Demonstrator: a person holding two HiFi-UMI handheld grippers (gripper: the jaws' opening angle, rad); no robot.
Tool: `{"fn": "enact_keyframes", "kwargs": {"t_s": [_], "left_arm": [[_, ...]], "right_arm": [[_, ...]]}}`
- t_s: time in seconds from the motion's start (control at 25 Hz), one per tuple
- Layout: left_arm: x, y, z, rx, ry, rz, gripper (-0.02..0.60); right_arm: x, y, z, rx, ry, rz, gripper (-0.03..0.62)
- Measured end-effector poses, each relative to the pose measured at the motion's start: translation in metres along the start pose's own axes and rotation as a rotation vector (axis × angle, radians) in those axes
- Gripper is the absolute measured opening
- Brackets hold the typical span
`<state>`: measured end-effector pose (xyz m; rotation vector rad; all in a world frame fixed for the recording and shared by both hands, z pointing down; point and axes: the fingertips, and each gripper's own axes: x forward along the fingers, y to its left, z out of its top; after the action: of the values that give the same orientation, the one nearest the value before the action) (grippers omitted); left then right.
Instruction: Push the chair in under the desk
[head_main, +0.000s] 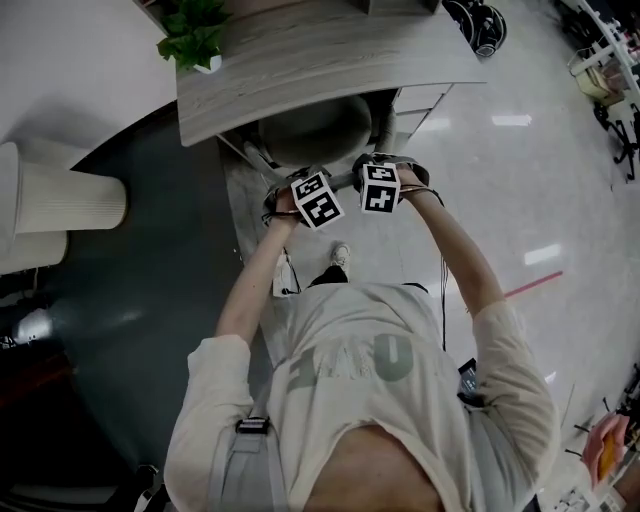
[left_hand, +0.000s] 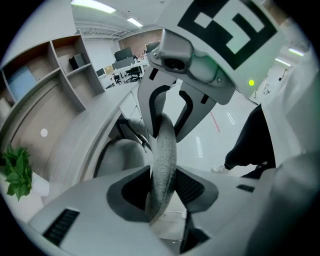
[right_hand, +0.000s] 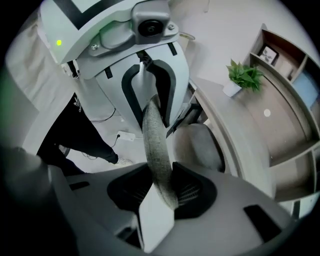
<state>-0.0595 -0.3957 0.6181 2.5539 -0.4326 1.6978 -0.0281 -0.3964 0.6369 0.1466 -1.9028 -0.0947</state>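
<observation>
The chair (head_main: 318, 135) stands at twelve o'clock from the person, its seat half hidden beneath the counter (head_main: 300, 70) edge and its base out of sight. It faces twelve, and the backrest's top rim runs nine to three. Fingers of the left gripper (left_hand: 162, 185) and right gripper (right_hand: 162, 187) are clenched on that rim.

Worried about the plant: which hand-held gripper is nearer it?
The left hand-held gripper; the right hand-held gripper clamps the chair back farther from the plant.
</observation>
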Motion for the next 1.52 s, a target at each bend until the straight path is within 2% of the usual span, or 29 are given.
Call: {"fn": "enact_keyframes", "kwargs": {"t_s": [0.12,0.2,0.32,0.4,0.48,0.6,0.68,0.72,0.84,0.92,1.0,1.08,1.2,1.52], "left_arm": [[-0.017,0.001,0.0,-0.038,-0.014,0.021,0.15],[-0.029,0.002,-0.001,-0.068,-0.038,0.042,0.149],[-0.056,0.015,0.003,-0.161,-0.14,0.115,0.097],[-0.083,0.029,0.012,-0.278,-0.248,0.186,0.052],[-0.117,0.042,0.023,-0.415,-0.385,0.271,0.014],[-0.18,0.055,0.041,-0.605,-0.647,0.405,0.013],[-0.226,0.051,0.051,-0.687,-0.814,0.484,0.012],[-0.248,0.045,0.057,-0.694,-0.877,0.527,0.012],[-0.31,0.026,0.077,-0.636,-1.009,0.696,0.013],[-0.345,0.011,0.086,-0.612,-1.095,0.796,0.014],[-0.369,-0.005,0.096,-0.558,-1.145,0.886,0.014],[-0.386,-0.019,0.111,-0.488,-1.159,0.964,0.014],[-0.392,-0.03,0.117,-0.479,-1.157,0.999,0.014],[-0.388,-0.033,0.099,-0.541,-1.116,0.993,0.014]], "right_arm": [[-0.011,0.0,0.0,0.068,-0.026,-0.027,0.121],[-0.019,0.001,-0.001,0.055,-0.017,-0.062,0.123],[-0.049,-0.007,0.01,0.088,-0.084,-0.117,0.116],[-0.084,-0.026,0.022,0.18,-0.193,-0.205,0.088],[-0.127,-0.047,0.029,0.27,-0.283,-0.337,0.053],[-0.194,-0.068,0.041,0.367,-0.395,-0.536,0.034],[-0.242,-0.067,0.053,0.424,-0.503,-0.631,0.032],[-0.266,-0.062,0.059,0.459,-0.57,-0.667,0.032],[-0.334,-0.046,0.07,0.573,-0.81,-0.752,0.032],[-0.364,-0.031,0.075,0.607,-0.936,-0.79,0.032],[-0.383,-0.017,0.073,0.58,-0.957,-0.857,0.021],[-0.394,-0.003,0.071,0.512,-0.928,-0.934,0.018],[-0.395,0.012,0.076,0.44,-0.903,-0.966,0.018],[-0.384,0.022,0.093,0.452,-0.955,-0.905,0.017]]}}
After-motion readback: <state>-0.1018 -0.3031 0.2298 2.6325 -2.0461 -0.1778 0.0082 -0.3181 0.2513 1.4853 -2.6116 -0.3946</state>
